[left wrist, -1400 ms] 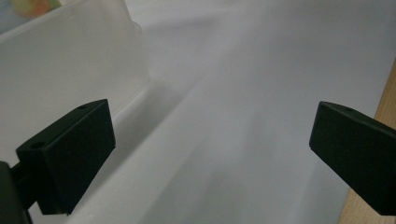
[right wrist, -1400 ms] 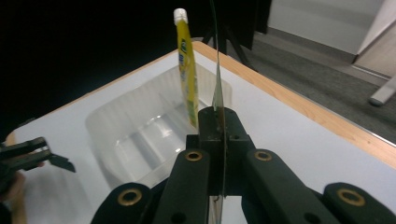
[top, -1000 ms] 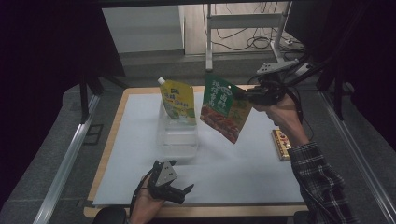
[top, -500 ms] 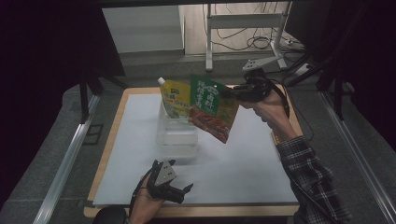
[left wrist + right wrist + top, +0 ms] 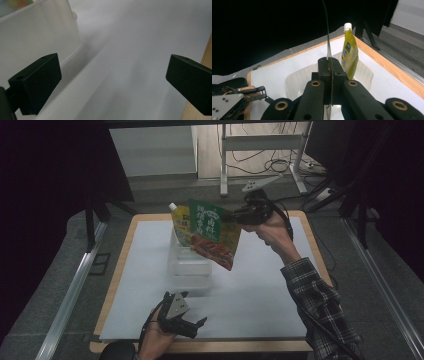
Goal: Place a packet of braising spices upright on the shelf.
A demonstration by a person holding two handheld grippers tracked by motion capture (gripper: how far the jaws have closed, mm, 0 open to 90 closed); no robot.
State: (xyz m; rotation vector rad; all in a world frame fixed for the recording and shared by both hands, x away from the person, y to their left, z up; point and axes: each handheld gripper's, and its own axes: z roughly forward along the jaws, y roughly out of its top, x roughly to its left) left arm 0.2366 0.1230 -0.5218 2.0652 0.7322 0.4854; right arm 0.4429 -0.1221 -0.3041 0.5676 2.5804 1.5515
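Observation:
A flat green pouch (image 5: pixel 214 232) with red food art hangs tilted over the clear plastic bin (image 5: pixel 189 266), with my right gripper (image 5: pixel 234 216) shut on its top right edge. In the right gripper view the pouch (image 5: pixel 327 35) is edge-on, a thin sheet between the shut jaws of that gripper (image 5: pixel 329 62). A yellow spouted pouch (image 5: pixel 180 222) with a white cap stands upright in the bin (image 5: pixel 295 80), just behind the green one. My left gripper (image 5: pixel 192 324) rests at the table's front edge, open and with nothing in it, and the bin wall (image 5: pixel 37 32) stands to its left.
A white mat (image 5: pixel 260 290) covers the wooden table (image 5: pixel 312 245). Metal rails (image 5: pixel 75 285) run along both sides. A white stand (image 5: pixel 260 145) and cables lie on the floor beyond the far edge. The left hand and its gripper (image 5: pixel 239 98) are low in the right gripper view.
My right gripper has carried the green pouch to the left, from beside the bin to over it, so it now overlaps the yellow pouch. The left gripper has stayed put.

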